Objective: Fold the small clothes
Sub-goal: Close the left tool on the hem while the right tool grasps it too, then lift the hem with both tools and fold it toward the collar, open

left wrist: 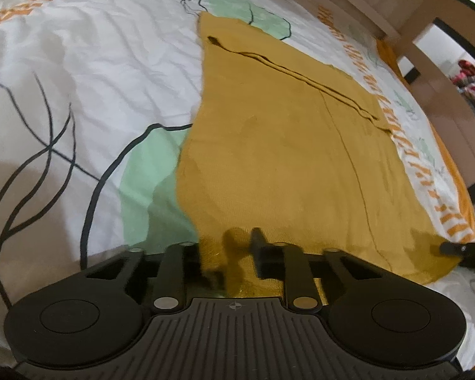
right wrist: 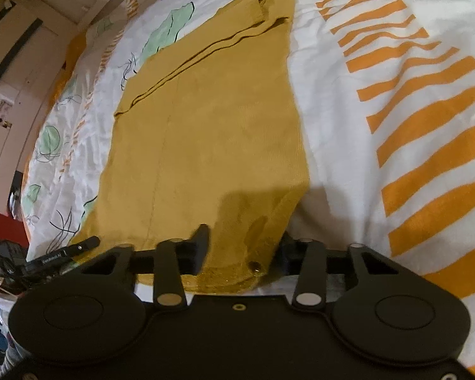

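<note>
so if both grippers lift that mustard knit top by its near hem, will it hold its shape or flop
The mustard-yellow knit top will likely flop: it lies limp and flat on the printed bedsheet. Probably light, being thin. Its folded-in sleeve may slip loose.

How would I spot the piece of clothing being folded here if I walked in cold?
Look at the bed, covered by a white sheet printed with orange stripes and pale green leaves. Lying flat in its middle is a mustard-yellow garment, sleeves folded across it. It is the only plain, single-coloured cloth there, with both hand-held grippers at its near hem.
</note>
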### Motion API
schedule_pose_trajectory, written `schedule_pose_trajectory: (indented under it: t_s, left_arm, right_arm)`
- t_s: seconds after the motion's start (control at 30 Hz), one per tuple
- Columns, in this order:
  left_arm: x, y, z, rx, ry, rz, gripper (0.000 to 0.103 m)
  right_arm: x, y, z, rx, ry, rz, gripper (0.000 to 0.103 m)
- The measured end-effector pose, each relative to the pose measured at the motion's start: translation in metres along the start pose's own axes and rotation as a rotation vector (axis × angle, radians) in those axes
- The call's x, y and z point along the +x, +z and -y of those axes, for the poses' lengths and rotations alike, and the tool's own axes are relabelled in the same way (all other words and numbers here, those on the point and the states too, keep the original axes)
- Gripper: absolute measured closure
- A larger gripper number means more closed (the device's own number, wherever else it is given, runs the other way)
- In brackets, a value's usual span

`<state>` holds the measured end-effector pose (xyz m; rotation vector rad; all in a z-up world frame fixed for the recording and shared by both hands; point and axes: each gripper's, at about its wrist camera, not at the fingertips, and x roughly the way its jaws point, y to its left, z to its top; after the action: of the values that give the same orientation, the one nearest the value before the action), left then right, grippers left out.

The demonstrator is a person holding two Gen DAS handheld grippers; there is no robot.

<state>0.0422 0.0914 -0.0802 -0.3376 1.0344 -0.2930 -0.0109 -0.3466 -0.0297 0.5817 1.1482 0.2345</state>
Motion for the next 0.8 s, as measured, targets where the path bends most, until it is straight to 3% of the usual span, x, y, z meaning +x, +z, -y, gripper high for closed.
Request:
schedule_pose_trajectory:
  t_s: [0.03,0.07,0.1,0.17,0.5,0.8]
  left_arm:
    - [-0.001,0.000,0.000,-0.002,-0.006,0.007,0.092]
    - [-0.003,-0.001,0.000,-0.003,-0.014,0.017,0.100]
    - [-0.005,-0.001,0.001,-0.005,-0.025,0.030,0.100]
    - [-0.009,0.000,0.001,-0.013,-0.039,0.056,0.100]
    - [-0.034,0.021,0.002,-0.087,-0.112,0.156,0.100]
    - [-0.041,0.080,0.012,-0.117,-0.154,0.260,0.100]
  right_arm:
    - [0.000,0.000,0.001,0.003,0.005,0.001,0.072]
    - [0.000,-0.001,0.003,0.007,0.013,0.002,0.078]
    - [-0.001,-0.002,0.003,0.006,0.018,0.011,0.084]
    - [-0.006,-0.004,0.004,-0.002,0.036,0.037,0.089]
    - [-0.033,0.002,-0.001,-0.016,0.164,0.227,0.090]
    - [-0.032,0.044,-0.006,0.014,0.238,0.348,0.090]
